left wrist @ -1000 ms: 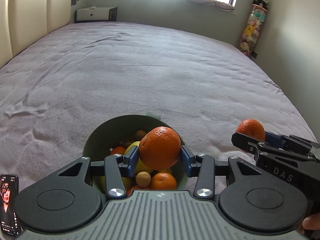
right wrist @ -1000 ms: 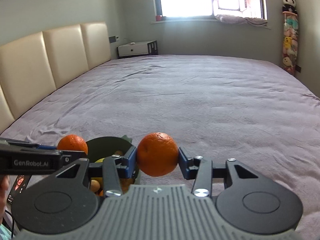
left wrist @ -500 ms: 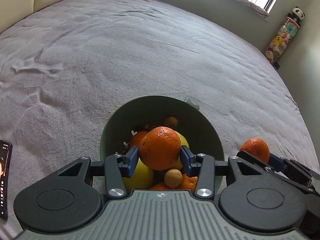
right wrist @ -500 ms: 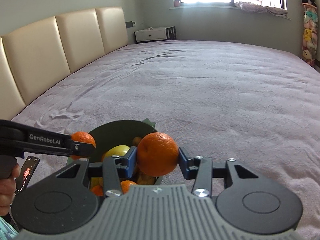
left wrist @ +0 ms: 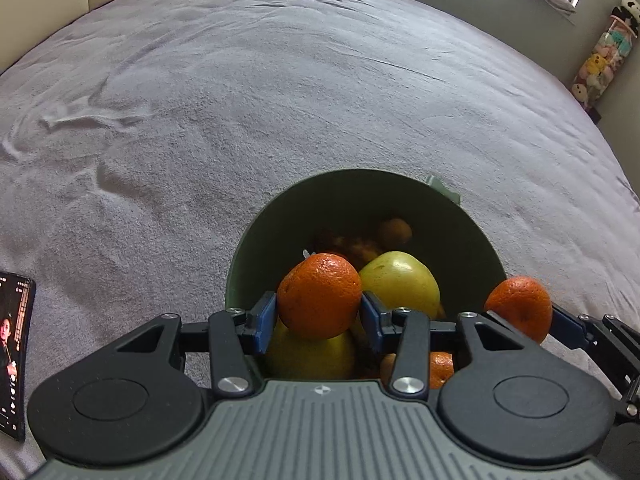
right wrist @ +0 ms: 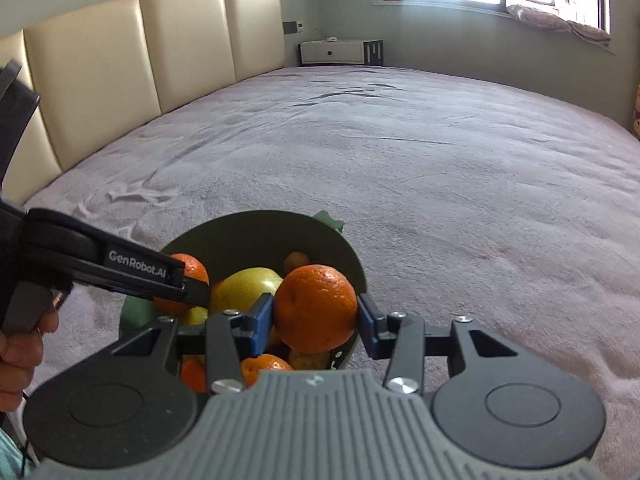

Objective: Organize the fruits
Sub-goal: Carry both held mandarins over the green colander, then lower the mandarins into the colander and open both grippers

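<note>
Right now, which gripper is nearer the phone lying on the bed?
Left. The left gripper holds its orange over the green bucket, on the phone's side; the right gripper is at the bucket's opposite rim.

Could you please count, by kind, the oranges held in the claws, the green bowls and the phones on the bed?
Held oranges: 2, one in the left claw, one in the right claw
Green bowls: 1
Phones: 1
Total: 4
</note>
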